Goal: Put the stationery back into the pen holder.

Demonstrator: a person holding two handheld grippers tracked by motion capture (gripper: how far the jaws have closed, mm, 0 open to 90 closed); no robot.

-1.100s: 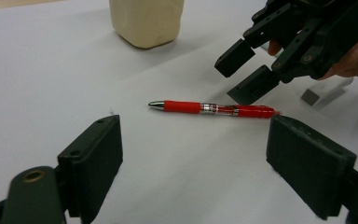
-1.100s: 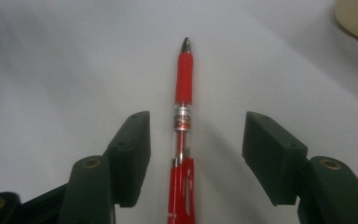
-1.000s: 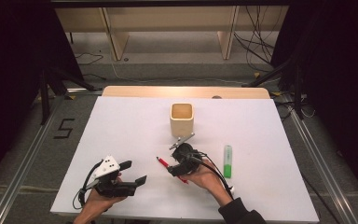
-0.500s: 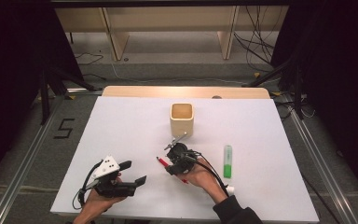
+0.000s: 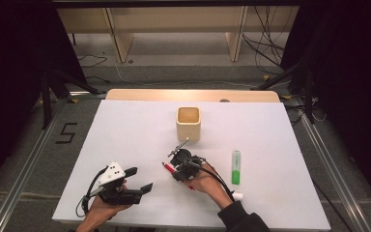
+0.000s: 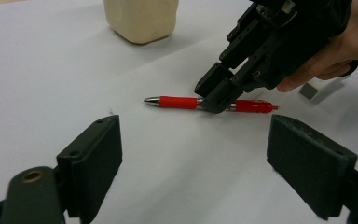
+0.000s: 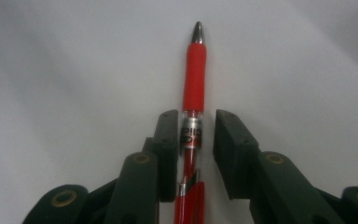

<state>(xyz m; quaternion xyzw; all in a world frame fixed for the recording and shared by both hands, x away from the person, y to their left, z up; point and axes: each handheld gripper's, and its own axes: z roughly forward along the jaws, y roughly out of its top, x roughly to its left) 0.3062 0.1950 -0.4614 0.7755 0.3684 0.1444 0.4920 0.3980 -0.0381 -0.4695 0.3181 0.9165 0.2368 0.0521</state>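
A red pen (image 5: 167, 166) lies flat on the white table (image 5: 125, 130), in front of the beige cup (image 5: 189, 123). My right gripper (image 5: 174, 169) points down at it, its jaws on either side of the clear barrel. In the right gripper view the pen (image 7: 194, 70) runs up between the jaws of the right gripper (image 7: 196, 135). One pad is against the barrel and a narrow gap remains at the other. These jaws have just been closing around the pen. My left gripper (image 5: 139, 179) rests open at the front left with nothing between its jaws. It faces the pen (image 6: 177, 101) and the right gripper (image 6: 214, 99).
A green highlighter (image 5: 235, 166) lies to the right of the right hand. The cup (image 6: 141, 18) stands upright beyond the pen. A small white object (image 5: 237, 196) sits by the right forearm. The table's front edge is close behind both hands.
The right gripper has dropped slightly onto the red pen and its jaws have narrowed around it. The left gripper and hand have stayed where they were.
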